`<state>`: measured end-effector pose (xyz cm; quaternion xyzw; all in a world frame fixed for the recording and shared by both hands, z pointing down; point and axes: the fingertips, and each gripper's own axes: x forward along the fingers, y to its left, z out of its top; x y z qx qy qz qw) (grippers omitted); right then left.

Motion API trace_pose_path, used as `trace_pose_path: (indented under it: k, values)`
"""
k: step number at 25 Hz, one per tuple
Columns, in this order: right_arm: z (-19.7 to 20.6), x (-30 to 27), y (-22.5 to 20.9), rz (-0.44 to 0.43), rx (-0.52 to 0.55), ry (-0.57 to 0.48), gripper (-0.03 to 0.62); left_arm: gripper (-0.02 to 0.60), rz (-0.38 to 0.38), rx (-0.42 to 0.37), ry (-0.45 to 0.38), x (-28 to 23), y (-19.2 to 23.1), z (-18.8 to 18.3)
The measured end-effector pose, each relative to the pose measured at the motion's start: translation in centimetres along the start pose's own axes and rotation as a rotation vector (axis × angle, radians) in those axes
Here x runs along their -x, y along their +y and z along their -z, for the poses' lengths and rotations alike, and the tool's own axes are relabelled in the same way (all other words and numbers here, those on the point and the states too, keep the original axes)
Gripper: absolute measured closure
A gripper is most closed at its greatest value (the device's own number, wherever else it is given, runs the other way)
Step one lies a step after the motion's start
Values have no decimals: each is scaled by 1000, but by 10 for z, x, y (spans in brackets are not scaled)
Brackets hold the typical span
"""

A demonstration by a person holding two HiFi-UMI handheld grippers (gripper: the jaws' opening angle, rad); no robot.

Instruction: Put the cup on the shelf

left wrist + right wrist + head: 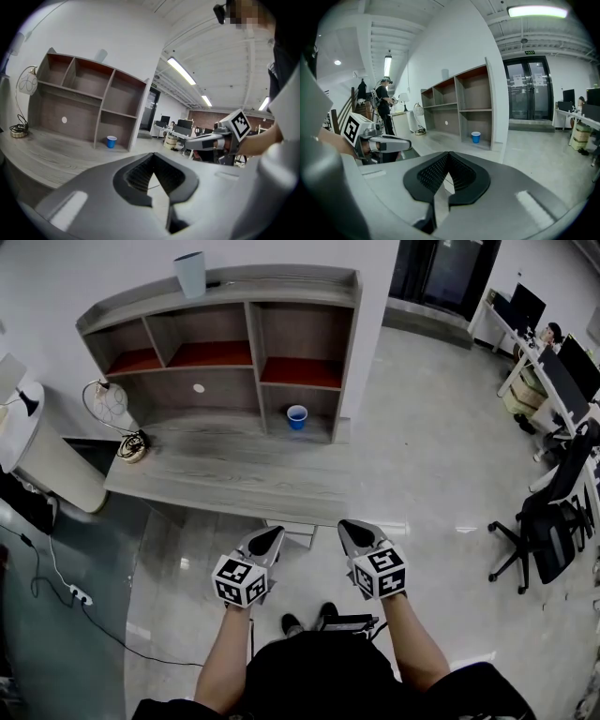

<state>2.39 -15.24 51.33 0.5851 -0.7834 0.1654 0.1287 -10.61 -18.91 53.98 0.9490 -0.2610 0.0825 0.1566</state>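
A small blue cup (297, 416) stands in the lower right compartment of the grey wooden shelf unit (253, 343) at the back of the desk (225, 474). It also shows as a blue cup (111, 141) and as a blue cup (476, 137) in the gripper views. My left gripper (271, 539) and right gripper (355, 533) hang side by side over the floor, short of the desk's front edge and well away from the cup. Both are shut with nothing between the jaws. The left gripper (153, 158) and right gripper (449, 157) each point toward the shelf.
A pale cup (190, 274) stands on top of the shelf. A round lamp (108, 401) and a coiled cable (132, 446) are at the desk's left end. An office chair (542, 532) and desks with monitors (553, 352) are to the right. A person (385, 103) stands beyond the desk.
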Motion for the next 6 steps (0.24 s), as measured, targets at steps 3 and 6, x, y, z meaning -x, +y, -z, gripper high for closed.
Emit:
trace_pose_path:
  k: [3, 6]
  values:
    - [-3, 1, -6, -11, 4, -6, 583, 581, -8, -1, 0, -6, -3, -2]
    - [-4, 3, -13, -20, 5, -9, 582, 581, -11, -6, 0, -13, -8, -4]
